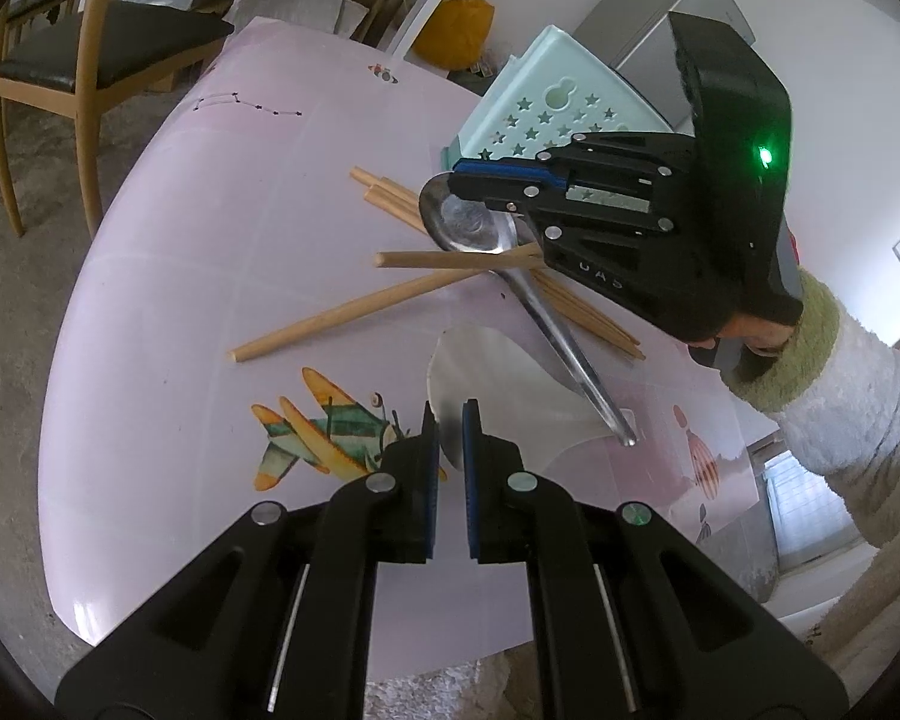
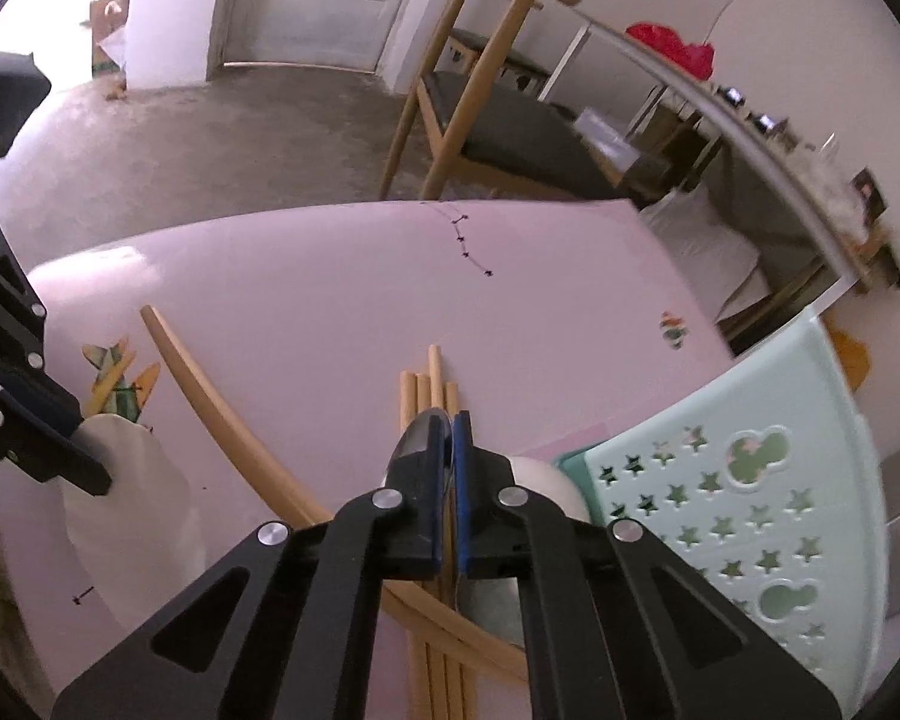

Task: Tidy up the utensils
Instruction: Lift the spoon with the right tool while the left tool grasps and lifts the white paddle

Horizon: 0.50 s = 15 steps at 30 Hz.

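Utensils lie in a loose heap on the pink table [image 1: 168, 276], and both grippers are already engaged with it.

Nearest, left wrist view: the left gripper [image 1: 450, 420] has its pads pressed together on the rim of a white plate-like piece [image 1: 498, 396] directly ahead of its fingertips. Likely reason: steadying it so the heap does not slide while the other hand works (a judgement; what the white piece is, exactly, I cannot tell).

Just beyond the left fingertips, the handle end of the metal spoon [image 1: 570, 342] rests on that white piece, with its bowl further ahead. The right gripper [image 2: 448, 426] is pinching the spoon bowl edge-on, one pad to each face, so the thin rim sits between the blue pads. That grip suits a flat, slick part: clamping across the faces should resist twisting better than grabbing the narrow handle.

Under and around the spoon, wooden chopsticks [image 1: 342, 315] lie crossed; several run beneath the right gripper's fingers and two splay off to its left. The spoon overlies them, so lifting it first looks sensible.

Farthest, to the right of the right gripper, the mint-green basket [image 2: 750, 510] with star cut-outs stands tilted, probably the destination. A sleeve [image 1: 858, 396] enters beside it.
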Each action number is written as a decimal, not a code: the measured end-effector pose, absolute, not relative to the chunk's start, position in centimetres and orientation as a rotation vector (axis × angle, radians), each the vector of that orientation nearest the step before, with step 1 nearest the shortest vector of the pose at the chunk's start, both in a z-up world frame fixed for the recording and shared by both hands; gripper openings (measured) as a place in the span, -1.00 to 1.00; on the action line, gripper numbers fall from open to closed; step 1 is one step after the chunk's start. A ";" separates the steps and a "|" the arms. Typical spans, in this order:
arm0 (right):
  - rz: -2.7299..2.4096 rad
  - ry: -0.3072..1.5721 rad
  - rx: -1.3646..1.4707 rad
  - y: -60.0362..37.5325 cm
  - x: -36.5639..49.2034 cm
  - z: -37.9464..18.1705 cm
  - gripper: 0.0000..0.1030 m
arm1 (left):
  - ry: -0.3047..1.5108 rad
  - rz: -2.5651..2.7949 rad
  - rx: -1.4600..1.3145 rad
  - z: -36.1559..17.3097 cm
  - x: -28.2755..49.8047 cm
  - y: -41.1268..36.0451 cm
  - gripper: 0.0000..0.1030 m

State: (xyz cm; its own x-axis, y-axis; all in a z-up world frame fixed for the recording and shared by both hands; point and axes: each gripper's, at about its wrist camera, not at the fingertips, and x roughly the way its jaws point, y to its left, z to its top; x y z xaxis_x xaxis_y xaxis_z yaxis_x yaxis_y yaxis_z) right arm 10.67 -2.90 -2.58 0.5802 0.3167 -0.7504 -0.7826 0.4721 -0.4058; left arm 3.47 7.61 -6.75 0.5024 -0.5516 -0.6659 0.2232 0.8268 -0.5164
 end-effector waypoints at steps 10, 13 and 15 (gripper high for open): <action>0.475 0.325 -0.956 -3.0 7.5 -1.1 -0.94 | 0.903 -0.470 -0.383 -6.4 3.2 7.5 -0.89; 0.384 0.236 -0.976 -3.0 6.8 -0.8 -0.94 | 0.889 -0.464 -0.375 -6.1 2.9 7.3 -0.90; 0.328 0.186 -0.973 -3.0 6.3 -0.5 -0.94 | 0.876 -0.463 -0.369 -5.8 2.7 7.2 -0.90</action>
State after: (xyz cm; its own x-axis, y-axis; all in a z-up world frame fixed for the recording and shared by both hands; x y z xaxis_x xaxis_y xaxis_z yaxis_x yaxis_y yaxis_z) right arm 6.31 -3.03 -0.47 0.9352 0.1885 -0.2997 -0.3540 0.5190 -0.7780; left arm 2.75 7.24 -5.83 0.5533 -0.5284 -0.6439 0.2344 0.8406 -0.4883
